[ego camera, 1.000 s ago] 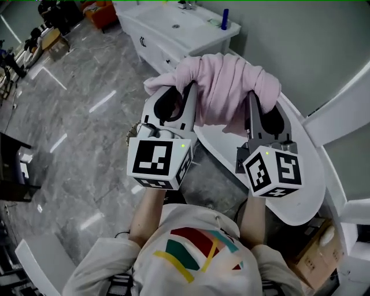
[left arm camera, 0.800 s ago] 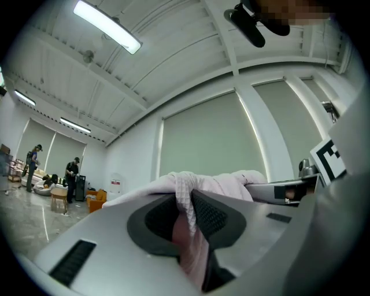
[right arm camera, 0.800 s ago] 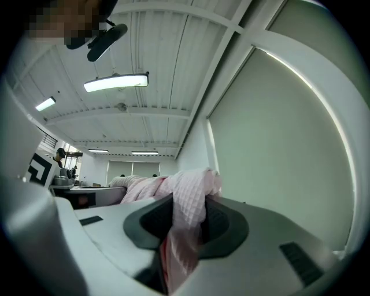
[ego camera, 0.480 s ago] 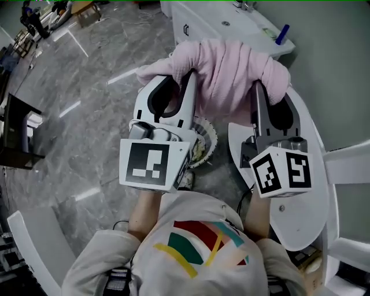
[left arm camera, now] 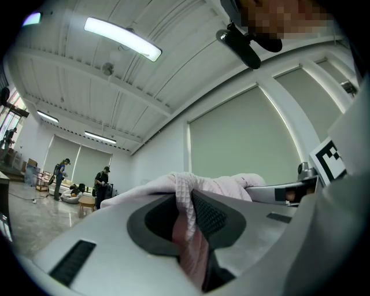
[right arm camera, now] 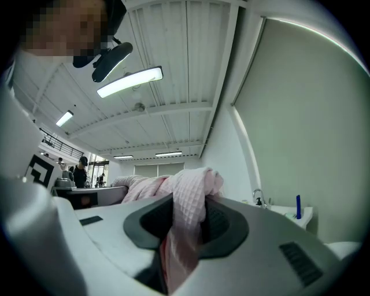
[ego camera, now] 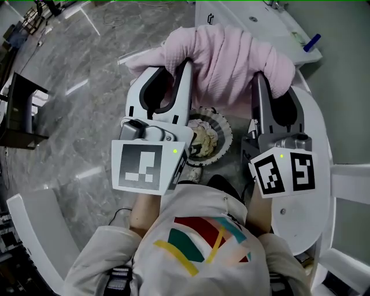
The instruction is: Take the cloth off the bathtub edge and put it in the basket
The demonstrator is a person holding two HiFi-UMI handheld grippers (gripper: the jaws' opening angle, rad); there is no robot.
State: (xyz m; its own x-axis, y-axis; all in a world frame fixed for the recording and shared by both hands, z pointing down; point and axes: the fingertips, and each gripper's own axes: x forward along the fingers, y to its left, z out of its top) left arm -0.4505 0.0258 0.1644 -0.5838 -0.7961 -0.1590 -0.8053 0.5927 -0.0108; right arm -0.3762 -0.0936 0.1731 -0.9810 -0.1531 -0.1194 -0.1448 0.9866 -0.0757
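Observation:
A pink waffle-weave cloth hangs bunched in the air between my two grippers. My left gripper is shut on its left end, and the fabric fills the gap between the dark pads. The right gripper is shut on the other end, where folds are pinched between its pads. A round basket with something pale inside stands on the floor below, between the two grippers. The white bathtub curves along the right, partly under my right gripper.
A white vanity with a blue item stands beyond the cloth. At far left on the grey marble floor is a dark stand. A white shape sits at lower left. People stand far off.
Both grippers have carried the cloth leftwards off the bathtub rim. The basket, earlier half hidden behind the left gripper, now shows below between the two grippers.

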